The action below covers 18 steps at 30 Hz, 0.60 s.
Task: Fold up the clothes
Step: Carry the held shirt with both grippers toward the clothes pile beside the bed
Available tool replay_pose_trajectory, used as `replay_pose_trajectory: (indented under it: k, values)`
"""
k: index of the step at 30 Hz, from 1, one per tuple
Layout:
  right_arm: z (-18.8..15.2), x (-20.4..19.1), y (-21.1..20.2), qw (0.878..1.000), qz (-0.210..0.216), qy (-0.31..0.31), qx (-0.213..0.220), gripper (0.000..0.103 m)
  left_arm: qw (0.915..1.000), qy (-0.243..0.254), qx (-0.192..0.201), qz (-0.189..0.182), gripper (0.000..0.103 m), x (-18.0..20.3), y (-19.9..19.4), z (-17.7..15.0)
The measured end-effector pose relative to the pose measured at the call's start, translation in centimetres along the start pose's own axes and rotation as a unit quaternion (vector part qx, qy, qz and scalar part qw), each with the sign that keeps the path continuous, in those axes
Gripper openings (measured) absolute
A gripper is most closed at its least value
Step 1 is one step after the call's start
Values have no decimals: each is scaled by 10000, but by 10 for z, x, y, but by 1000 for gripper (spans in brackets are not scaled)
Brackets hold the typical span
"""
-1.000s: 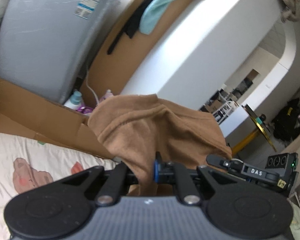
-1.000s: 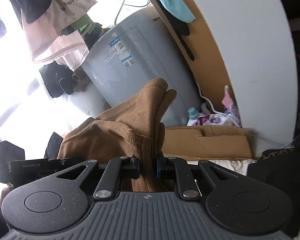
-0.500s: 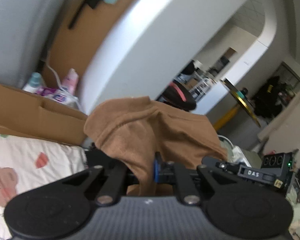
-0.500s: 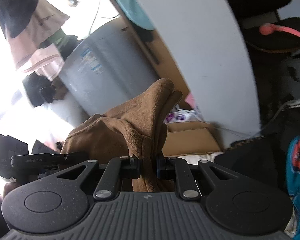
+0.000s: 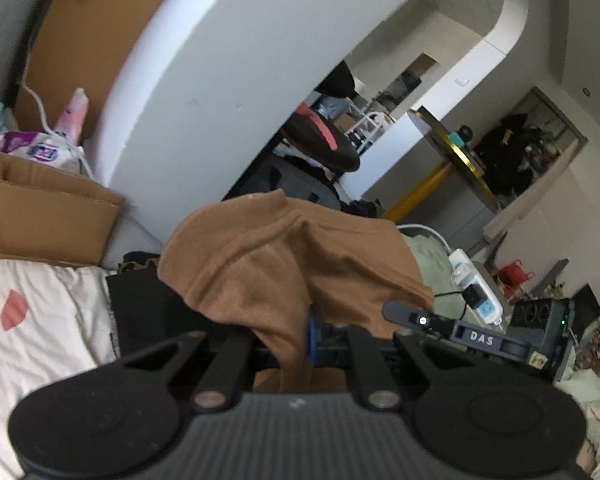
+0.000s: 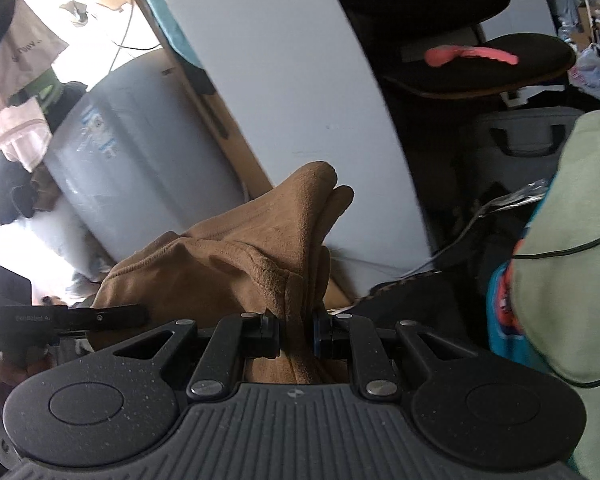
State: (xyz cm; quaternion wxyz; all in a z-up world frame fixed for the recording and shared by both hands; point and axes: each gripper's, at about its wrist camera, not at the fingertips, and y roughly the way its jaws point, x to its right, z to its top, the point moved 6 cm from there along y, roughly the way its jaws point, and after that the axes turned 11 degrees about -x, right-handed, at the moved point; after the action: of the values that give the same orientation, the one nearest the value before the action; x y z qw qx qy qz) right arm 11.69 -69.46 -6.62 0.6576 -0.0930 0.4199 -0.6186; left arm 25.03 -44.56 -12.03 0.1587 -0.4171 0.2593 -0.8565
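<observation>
A brown garment (image 5: pixel 284 264) hangs bunched between both grippers, held up in the air. My left gripper (image 5: pixel 296 340) is shut on one edge of it, the cloth pinched between the pads. In the right wrist view the same brown garment (image 6: pixel 256 256) rises in a fold above my right gripper (image 6: pixel 296 336), which is shut on another edge. The right gripper's body (image 5: pixel 484 336) shows at the right of the left wrist view, and the left gripper's body (image 6: pixel 60 320) at the left of the right wrist view. The rest of the garment is hidden below the grippers.
A bed with a white patterned sheet (image 5: pixel 40 320) lies lower left, a cardboard box (image 5: pixel 48 208) behind it. A white curved wall (image 5: pixel 228 80) and a grey appliance (image 6: pixel 140 176) stand ahead. A pale green cloth (image 6: pixel 572 240) and black cables are at the right. A power strip (image 5: pixel 472 288) lies nearby.
Both grippers have swung to the right and come down with the brown garment still held. The grey appliance has slid out of the left view and the doorway and green cloth have come in.
</observation>
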Motion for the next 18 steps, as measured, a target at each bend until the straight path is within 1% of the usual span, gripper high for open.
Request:
replay_pose_trajectory:
  k: [10, 14, 18]
  values:
    - [-6, 35, 1, 9976, -622, -213, 207, 14, 9992, 170, -152, -321, 8, -2, 43, 9]
    - [-7, 51, 6, 9968, -762, -174, 191, 14, 9985, 53, -170, -524, 8, -9, 61, 5]
    - [-12, 65, 15, 9956, -919, -164, 121, 14, 9976, -76, -179, -670, 8, -21, 77, -8]
